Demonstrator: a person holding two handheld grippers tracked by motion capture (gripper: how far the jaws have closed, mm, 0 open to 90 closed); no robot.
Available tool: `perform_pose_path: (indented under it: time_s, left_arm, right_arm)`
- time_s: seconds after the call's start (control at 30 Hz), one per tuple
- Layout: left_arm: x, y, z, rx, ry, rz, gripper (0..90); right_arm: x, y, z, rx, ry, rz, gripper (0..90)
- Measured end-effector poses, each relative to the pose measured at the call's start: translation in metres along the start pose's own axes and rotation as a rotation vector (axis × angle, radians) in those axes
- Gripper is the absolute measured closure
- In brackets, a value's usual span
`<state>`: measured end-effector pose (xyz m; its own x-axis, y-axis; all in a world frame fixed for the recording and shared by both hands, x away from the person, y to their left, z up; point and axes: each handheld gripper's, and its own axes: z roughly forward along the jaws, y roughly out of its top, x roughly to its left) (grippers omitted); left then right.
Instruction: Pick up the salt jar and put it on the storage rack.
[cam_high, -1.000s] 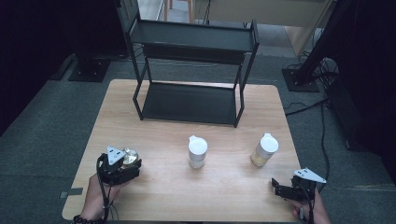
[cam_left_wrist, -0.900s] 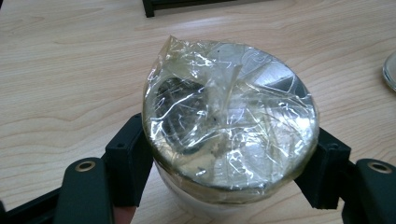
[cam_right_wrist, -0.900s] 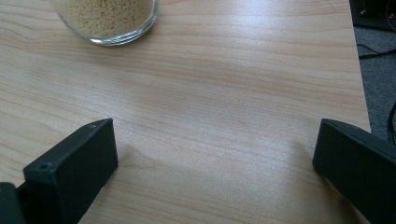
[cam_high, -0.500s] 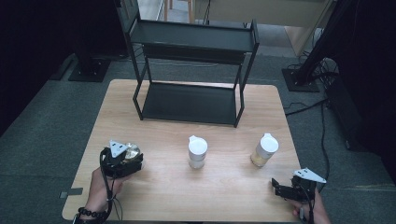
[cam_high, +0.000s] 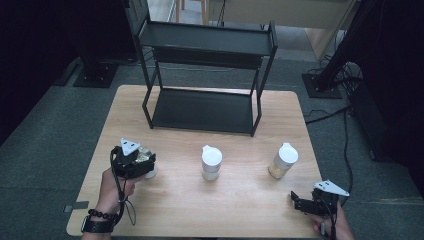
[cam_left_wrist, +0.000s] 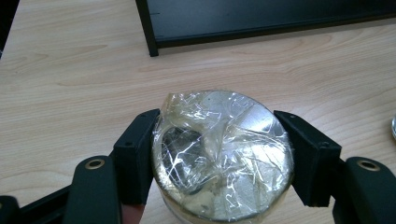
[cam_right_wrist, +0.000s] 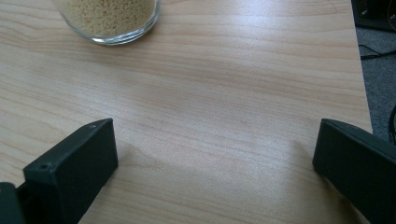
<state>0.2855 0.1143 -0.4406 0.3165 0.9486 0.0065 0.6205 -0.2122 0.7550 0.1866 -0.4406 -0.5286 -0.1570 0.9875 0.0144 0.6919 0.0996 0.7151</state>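
Film-wrapped round glass jar (cam_left_wrist: 223, 156) | we clamp it upright in left gripper (cam_left_wrist: 223, 158), jaws just closed | black two-tier metal shelf (cam_high: 205, 107) ahead | right gripper (cam_right_wrist: 215, 163) open, idle.

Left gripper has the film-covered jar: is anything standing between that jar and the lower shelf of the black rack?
Nothing visible. The left gripper is shut on the film-covered jar near the table's left front. Between it and the rack's lower shelf lies bare wood. The two white-lidded jars stand off to the right, outside that path.
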Motion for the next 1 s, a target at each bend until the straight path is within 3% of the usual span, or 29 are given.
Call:
perform_pose_path:
  time_s: [0.23, 1.0]
  left_arm:
    - [-0.003, 0.006, 0.005, 0.009, 0.003, 0.021, 35.2]
    - [-0.016, 0.041, 0.03, 0.006, -0.019, 0.031, 35.2]
  right_arm:
    - [0.0, 0.0, 0.0, 0.0, 0.002, -0.002, 0.0]
    - [0.0, 0.0, 0.0, 0.0, 0.007, -0.007, 0.0]
